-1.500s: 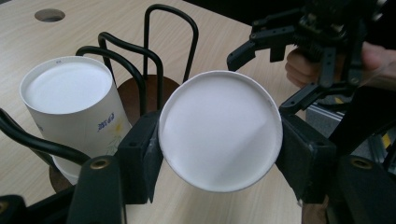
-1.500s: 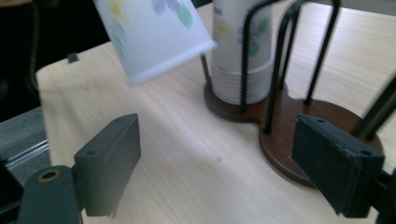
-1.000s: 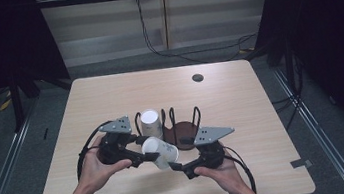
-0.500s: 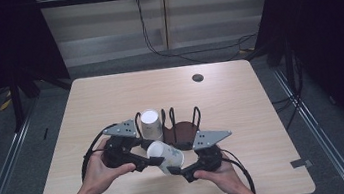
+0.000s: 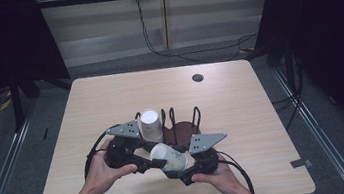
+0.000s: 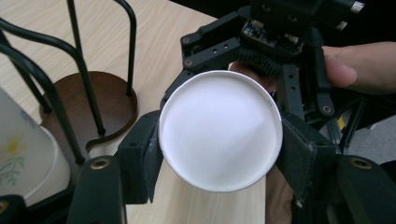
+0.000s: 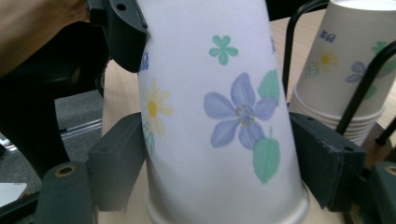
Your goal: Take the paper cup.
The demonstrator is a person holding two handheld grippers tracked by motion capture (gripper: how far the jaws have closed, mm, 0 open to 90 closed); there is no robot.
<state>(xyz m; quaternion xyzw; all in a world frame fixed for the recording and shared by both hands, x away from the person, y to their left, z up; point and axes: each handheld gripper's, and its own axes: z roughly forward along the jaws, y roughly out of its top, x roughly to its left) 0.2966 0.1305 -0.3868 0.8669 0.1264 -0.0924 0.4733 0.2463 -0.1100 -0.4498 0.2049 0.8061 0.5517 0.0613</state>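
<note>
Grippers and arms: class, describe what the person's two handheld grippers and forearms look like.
Both the left gripper and right gripper are black, blocky two-jaw tools, each topped by a grey three-cornered plate and trailing a black cable. The jaw pads are dark and flat-faced. The forearms are bare, with no sleeves or gloves.

No wording can be read with any certainty. The paper cup [image 7: 219, 116] held near the front carries a small blue printed mark beside its flowers, and the stacked cups [image 7: 343, 65] on the right bear a similar blue mark, perhaps two or three characters, too blurred to read.
</note>
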